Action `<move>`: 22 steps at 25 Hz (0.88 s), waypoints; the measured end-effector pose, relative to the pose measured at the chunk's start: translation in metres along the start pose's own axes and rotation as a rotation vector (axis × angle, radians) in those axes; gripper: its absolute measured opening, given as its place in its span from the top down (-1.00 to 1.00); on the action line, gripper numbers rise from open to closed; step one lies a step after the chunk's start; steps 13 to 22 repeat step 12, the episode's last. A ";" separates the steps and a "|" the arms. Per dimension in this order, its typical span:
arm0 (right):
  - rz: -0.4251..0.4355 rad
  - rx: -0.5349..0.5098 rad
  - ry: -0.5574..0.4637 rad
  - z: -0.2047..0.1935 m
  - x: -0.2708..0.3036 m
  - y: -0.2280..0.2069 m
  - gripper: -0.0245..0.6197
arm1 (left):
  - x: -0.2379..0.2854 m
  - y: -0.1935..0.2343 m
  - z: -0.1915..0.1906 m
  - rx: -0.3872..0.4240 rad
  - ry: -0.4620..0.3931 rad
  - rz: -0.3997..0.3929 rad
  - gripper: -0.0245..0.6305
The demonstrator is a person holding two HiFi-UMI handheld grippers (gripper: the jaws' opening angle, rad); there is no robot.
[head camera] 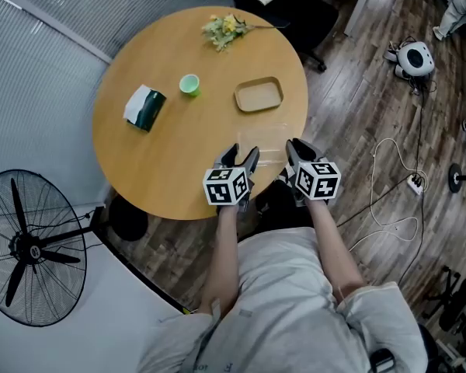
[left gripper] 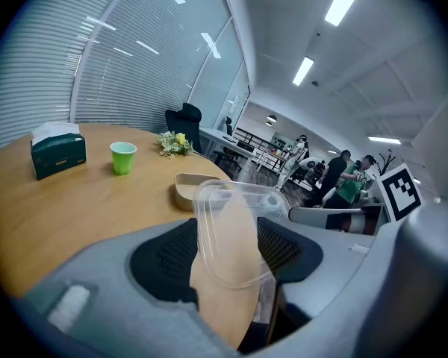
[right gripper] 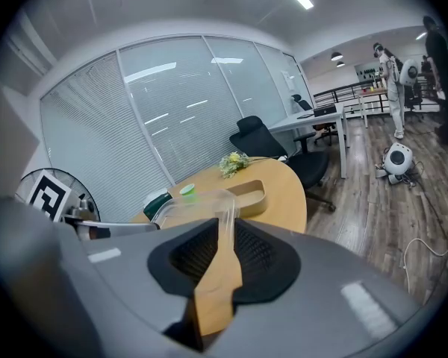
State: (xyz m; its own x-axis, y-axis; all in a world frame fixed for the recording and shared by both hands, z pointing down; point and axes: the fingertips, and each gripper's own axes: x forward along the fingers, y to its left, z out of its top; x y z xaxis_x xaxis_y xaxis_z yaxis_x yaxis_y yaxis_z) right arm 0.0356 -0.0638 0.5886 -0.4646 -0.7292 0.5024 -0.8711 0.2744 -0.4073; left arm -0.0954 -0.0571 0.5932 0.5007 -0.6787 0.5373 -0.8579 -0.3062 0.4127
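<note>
I hold a clear plastic lid (head camera: 270, 140) between both grippers, just above the near edge of the round wooden table (head camera: 179, 162). My left gripper (head camera: 242, 158) is shut on one side of the lid (left gripper: 235, 230), which stands up between its jaws (left gripper: 228, 252). My right gripper (head camera: 299, 152) is shut on the opposite rim of the lid (right gripper: 198, 200), seen edge-on. Just beyond the lid sits a tan rectangular tray (head camera: 258, 95), open on top. The person's forearms reach forward from a grey shirt.
On the table stand a small green cup (head camera: 189, 85), a dark green tissue box (head camera: 144, 107) and a bunch of yellow flowers (head camera: 227, 29). A black office chair (head camera: 307, 14) is behind the table. A standing fan (head camera: 31, 247) is at left; cables (head camera: 396, 185) lie on the floor at right.
</note>
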 end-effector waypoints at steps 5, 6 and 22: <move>-0.002 0.000 -0.001 0.000 0.000 0.000 0.74 | -0.001 0.000 0.000 0.001 -0.001 0.000 0.14; -0.003 0.000 -0.001 0.000 0.000 0.000 0.74 | -0.001 0.000 0.000 0.001 -0.002 0.000 0.14; 0.000 -0.016 -0.002 -0.001 0.000 0.004 0.74 | -0.003 0.003 -0.001 -0.002 -0.007 0.003 0.14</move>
